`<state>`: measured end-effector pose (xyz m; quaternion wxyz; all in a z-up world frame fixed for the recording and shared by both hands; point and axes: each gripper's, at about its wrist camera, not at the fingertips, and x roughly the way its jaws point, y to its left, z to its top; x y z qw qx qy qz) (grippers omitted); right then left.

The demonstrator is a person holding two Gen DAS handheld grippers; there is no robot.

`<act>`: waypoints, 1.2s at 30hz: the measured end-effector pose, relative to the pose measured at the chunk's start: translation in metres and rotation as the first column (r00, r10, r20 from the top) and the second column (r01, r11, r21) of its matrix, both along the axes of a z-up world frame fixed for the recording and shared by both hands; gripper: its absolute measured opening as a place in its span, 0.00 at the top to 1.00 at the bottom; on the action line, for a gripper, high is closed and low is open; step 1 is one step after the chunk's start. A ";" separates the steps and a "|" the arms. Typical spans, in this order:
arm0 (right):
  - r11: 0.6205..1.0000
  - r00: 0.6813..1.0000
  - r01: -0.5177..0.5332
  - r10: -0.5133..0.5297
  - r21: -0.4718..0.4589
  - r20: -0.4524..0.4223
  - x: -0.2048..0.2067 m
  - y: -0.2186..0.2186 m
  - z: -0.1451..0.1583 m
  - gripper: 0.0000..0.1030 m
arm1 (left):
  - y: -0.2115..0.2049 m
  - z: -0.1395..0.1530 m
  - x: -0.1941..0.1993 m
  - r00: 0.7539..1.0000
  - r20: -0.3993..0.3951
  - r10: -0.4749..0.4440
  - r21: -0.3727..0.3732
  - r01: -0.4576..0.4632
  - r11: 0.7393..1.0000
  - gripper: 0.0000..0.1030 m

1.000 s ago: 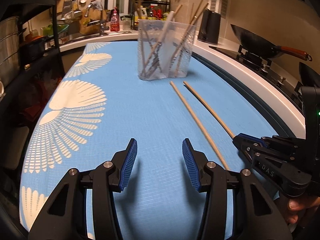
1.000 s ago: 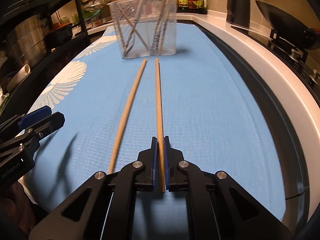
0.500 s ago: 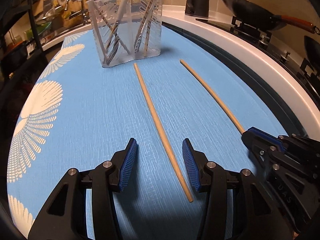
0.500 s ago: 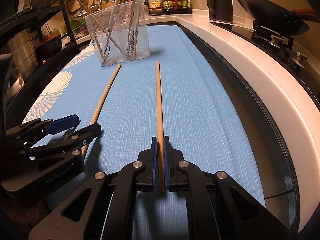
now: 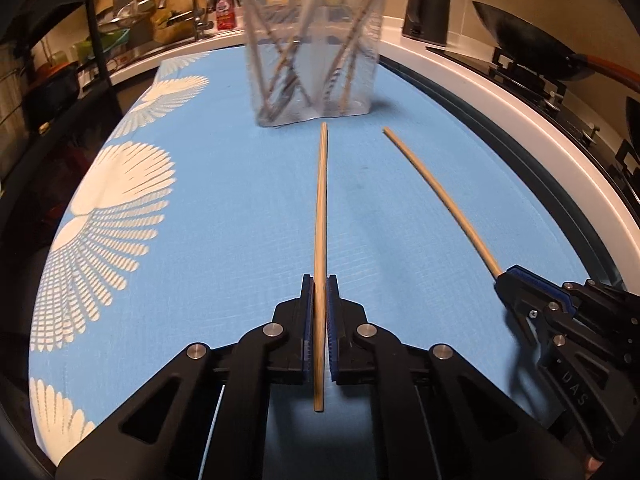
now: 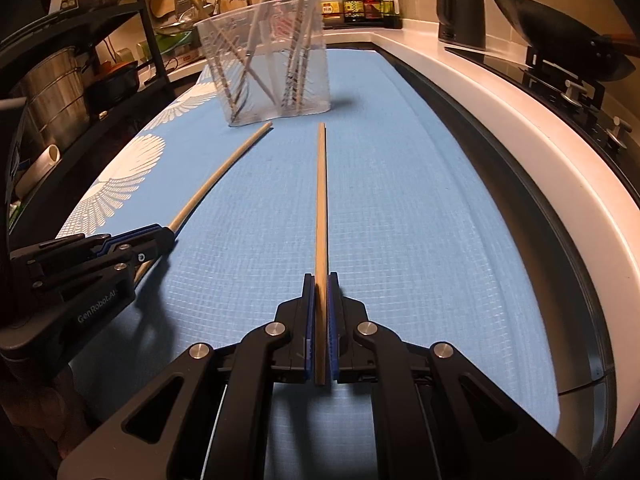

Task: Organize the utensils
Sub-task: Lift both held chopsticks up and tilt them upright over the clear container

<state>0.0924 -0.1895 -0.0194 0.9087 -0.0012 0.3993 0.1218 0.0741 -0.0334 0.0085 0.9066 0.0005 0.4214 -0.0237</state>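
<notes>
each gripper, left [image 5: 319, 320] and right [image 6: 320, 316], was clamped on one chopstick [image 5: 321, 208], tips aimed at the clear holder [image 5: 312, 60], likely for dropping in.

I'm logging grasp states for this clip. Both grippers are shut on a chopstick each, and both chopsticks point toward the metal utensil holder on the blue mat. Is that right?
One detail is wrong: the utensil holder is clear plastic, not metal, as the right wrist view shows. The rest stands: the left gripper is shut on the left chopstick, the right gripper is shut on the right chopstick, and both point toward the holder on the blue mat.
</notes>
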 end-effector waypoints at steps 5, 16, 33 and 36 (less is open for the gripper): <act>1.000 1.000 -0.026 0.026 0.003 -0.001 -0.002 0.014 -0.002 0.94 | 0.033 -0.004 -0.009 0.998 0.016 0.054 -0.046 -0.053 0.998 0.94; 1.000 1.000 -0.026 0.026 0.012 0.015 -0.006 0.017 -0.003 0.90 | 0.042 -0.010 -0.029 0.997 0.059 0.044 -0.063 -0.040 0.997 0.93; 0.998 0.994 0.064 -0.063 -0.006 0.089 -0.013 0.016 -0.007 0.94 | 0.036 -0.011 -0.033 0.996 0.088 -0.008 -0.057 0.013 0.998 0.94; 0.996 0.991 0.093 -0.092 -0.008 0.092 -0.012 0.013 -0.007 0.94 | 0.030 -0.012 -0.036 0.995 0.095 -0.038 -0.047 0.043 0.998 0.94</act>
